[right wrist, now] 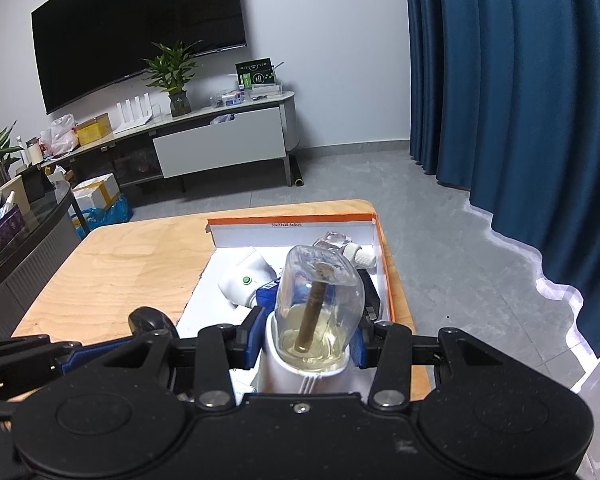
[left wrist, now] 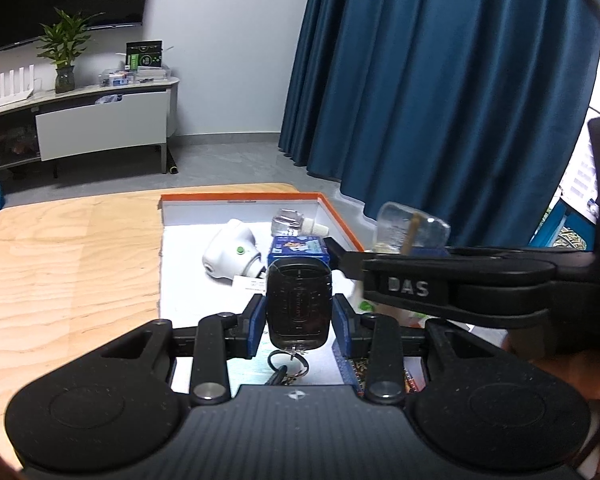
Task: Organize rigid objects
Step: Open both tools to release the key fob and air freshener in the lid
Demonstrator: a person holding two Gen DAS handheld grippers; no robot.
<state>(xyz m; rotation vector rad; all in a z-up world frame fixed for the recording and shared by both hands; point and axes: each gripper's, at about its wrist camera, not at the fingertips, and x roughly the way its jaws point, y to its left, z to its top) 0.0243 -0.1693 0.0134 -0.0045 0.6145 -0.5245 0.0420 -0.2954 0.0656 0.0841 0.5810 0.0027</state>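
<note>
My left gripper [left wrist: 299, 312] is clamped on a dark key fob [left wrist: 299, 305], its blue pads pressing both sides; the fob stands upright with its key ring [left wrist: 289, 363] hanging underneath. My right gripper [right wrist: 307, 340] is closed on a clear bottle [right wrist: 320, 300] with a white base, holding it by that base; a brown wick stands in a little yellowish liquid inside. Both loads hang above the near part of the orange-rimmed box [left wrist: 342, 224], which sits on the wooden table [left wrist: 68, 264]. Inside the box lie a white plug-in device [left wrist: 230, 254] with a green dot, a blue carton [left wrist: 298, 251] just beside it, and another clear bottle [left wrist: 290, 221] on its side near the far wall. From the left camera the right gripper crosses in front, above the box's right half.
</note>
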